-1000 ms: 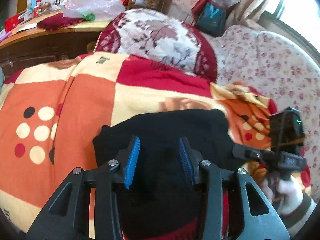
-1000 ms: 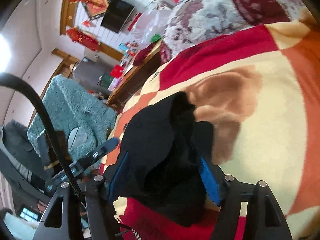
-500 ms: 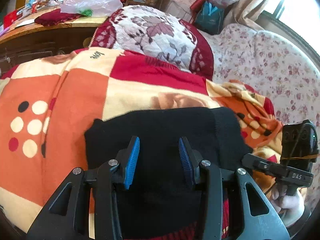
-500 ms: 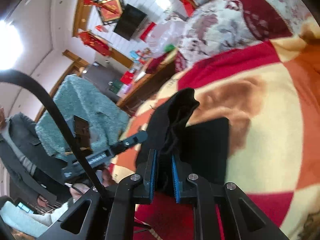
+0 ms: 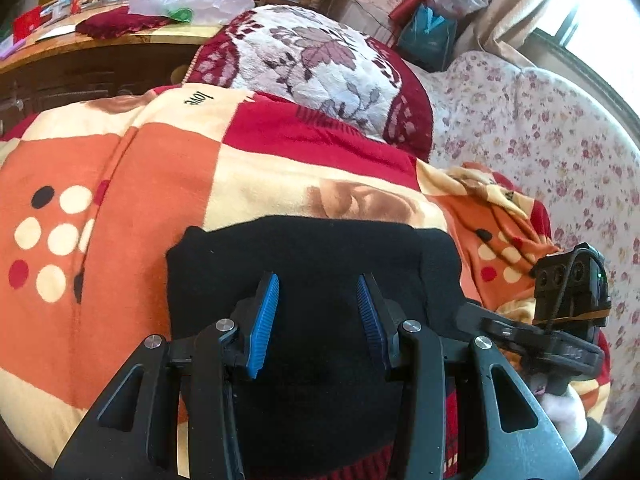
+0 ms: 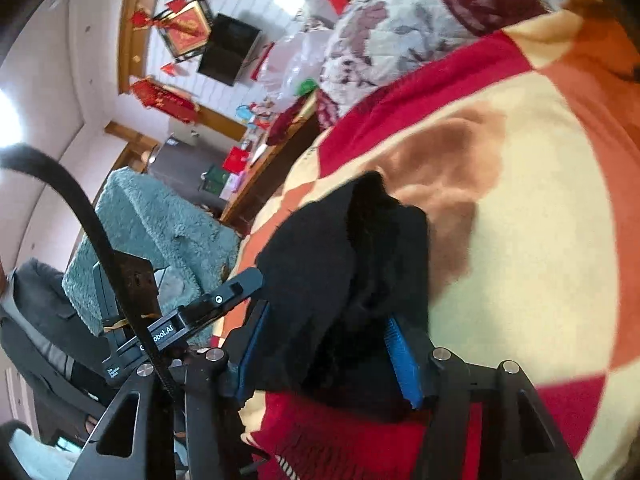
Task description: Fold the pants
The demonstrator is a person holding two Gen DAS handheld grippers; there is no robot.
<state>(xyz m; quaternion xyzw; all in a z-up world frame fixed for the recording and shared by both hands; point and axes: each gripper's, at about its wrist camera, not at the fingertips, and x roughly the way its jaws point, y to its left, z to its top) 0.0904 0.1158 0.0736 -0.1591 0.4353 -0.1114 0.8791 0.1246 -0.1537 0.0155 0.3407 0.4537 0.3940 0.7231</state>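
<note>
The black pants (image 5: 312, 264) lie folded in a compact block on the orange, cream and red blanket (image 5: 120, 184). My left gripper (image 5: 318, 312) is open just above the near part of the pants, with nothing between its blue pads. My right gripper (image 6: 326, 356) is open, and a bunched edge of the pants (image 6: 360, 248) stands up between its blue pads. The right gripper's body also shows at the right edge of the left wrist view (image 5: 568, 320), beside the pants.
A floral red and white pillow (image 5: 316, 64) lies behind the pants. A flower-print cover (image 5: 540, 128) is on the right. A wooden desk (image 5: 80, 40) with a plastic bag stands at the back left. A teal fuzzy chair (image 6: 152, 232) is beyond the bed.
My right gripper was shut on the pants edge half a second ago and now stands open. The pants lie flatter and squarer. My left gripper has stayed open over them.
</note>
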